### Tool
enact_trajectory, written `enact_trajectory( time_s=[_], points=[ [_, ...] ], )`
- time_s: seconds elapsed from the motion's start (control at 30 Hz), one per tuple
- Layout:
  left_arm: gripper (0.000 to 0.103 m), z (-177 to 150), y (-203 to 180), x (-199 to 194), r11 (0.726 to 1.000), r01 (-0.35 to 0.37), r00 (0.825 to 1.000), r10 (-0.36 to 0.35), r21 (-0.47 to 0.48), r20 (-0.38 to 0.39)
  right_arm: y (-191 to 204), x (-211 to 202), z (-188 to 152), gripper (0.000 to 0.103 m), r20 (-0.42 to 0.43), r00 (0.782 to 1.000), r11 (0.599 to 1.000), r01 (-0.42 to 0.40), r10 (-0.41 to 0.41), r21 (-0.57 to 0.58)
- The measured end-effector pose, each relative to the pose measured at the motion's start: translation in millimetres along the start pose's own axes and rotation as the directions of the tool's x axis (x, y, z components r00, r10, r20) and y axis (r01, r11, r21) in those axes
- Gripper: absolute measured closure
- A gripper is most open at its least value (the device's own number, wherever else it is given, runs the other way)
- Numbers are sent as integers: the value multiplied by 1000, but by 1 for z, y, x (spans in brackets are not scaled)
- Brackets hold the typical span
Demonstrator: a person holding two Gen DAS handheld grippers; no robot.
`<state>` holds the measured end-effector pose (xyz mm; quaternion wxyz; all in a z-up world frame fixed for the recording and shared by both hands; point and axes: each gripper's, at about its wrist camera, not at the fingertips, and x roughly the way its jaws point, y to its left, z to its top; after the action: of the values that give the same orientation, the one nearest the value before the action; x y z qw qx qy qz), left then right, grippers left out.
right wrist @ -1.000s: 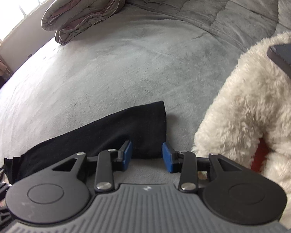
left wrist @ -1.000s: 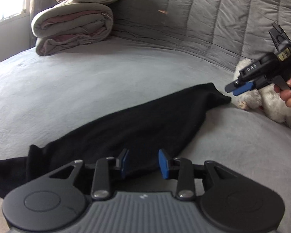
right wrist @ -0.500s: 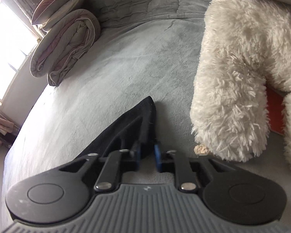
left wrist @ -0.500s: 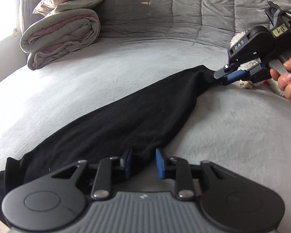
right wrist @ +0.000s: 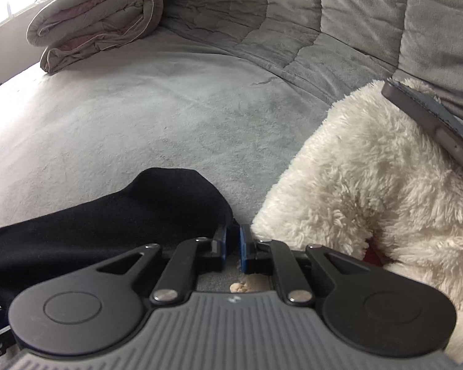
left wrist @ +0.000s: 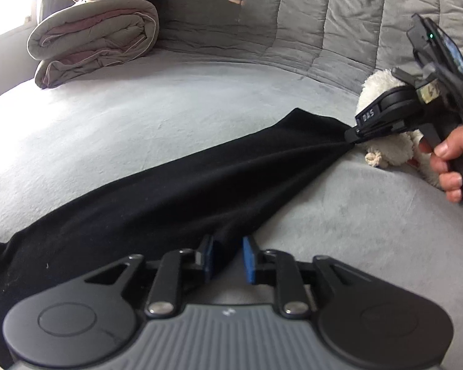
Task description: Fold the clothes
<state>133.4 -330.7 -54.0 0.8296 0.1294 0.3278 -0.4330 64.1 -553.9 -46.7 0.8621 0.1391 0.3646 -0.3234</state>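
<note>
Grey plush bed cover (left wrist: 132,129), quilted headboard behind. Item: black garment (left wrist: 169,191), lying stretched in a long strip across the bed. My right gripper (left wrist: 350,137) pinches its far corner, fingers pressed together on the cloth, just beside a white fluffy toy (right wrist: 370,185). My left gripper (left wrist: 228,257) straddles the near edge, fingers parted with cloth between them. Rolled duvet (left wrist: 92,46) far left.

The grey bed (left wrist: 139,129) lies open and bare across its middle, from the black garment (left wrist: 169,191) up to the quilted headboard (left wrist: 293,30). A rolled duvet (left wrist: 92,40) blocks the far left corner. A white plush toy (right wrist: 370,185) crowds the right hand-held gripper (right wrist: 232,243), just beside its fingers; bare bed lies right of the garment's near edge.
</note>
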Motion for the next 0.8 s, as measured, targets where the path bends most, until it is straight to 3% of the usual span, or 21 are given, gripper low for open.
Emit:
enact_trajectory(
  time_s=[0.1, 0.13, 0.17, 0.37, 0.53, 0.7, 0.73, 0.8],
  points=[
    [65, 4, 3, -9, 1000, 6, 1000, -6, -10, 7, 6, -7, 3, 75, 15, 1000, 1000, -13, 13, -4],
    [63, 5, 6, -13, 1000, 1, 1000, -1, -9, 9, 7, -10, 4, 61, 25, 999, 1000, -20, 20, -8],
    [62, 5, 9, -16, 1000, -4, 1000, 4, -9, 11, 9, -13, 7, 54, 41, 999, 999, -30, 31, -19],
    [60, 12, 51, -33, 996, -79, 997, 80, -45, 14, 26, -12, 27, 54, 75, 994, 992, -73, 81, -104],
    [59, 11, 99, -44, 979, -170, 985, 171, -112, 0, 18, 13, 46, 54, 62, 994, 995, -89, 91, -45],
    [59, 1, 132, -41, 958, -240, 971, 238, -159, -33, 7, 28, 49, 54, 4, 988, 987, -152, 152, 48],
    [59, -1, 139, -40, 953, -254, 967, 250, -167, -40, 7, 30, 48, 56, -7, 987, 985, -163, 163, 56],
    [59, -6, 151, -39, 942, -280, 960, 275, -185, -55, 10, 29, 47, 73, 18, 989, 989, -145, 144, 38]
  ],
)
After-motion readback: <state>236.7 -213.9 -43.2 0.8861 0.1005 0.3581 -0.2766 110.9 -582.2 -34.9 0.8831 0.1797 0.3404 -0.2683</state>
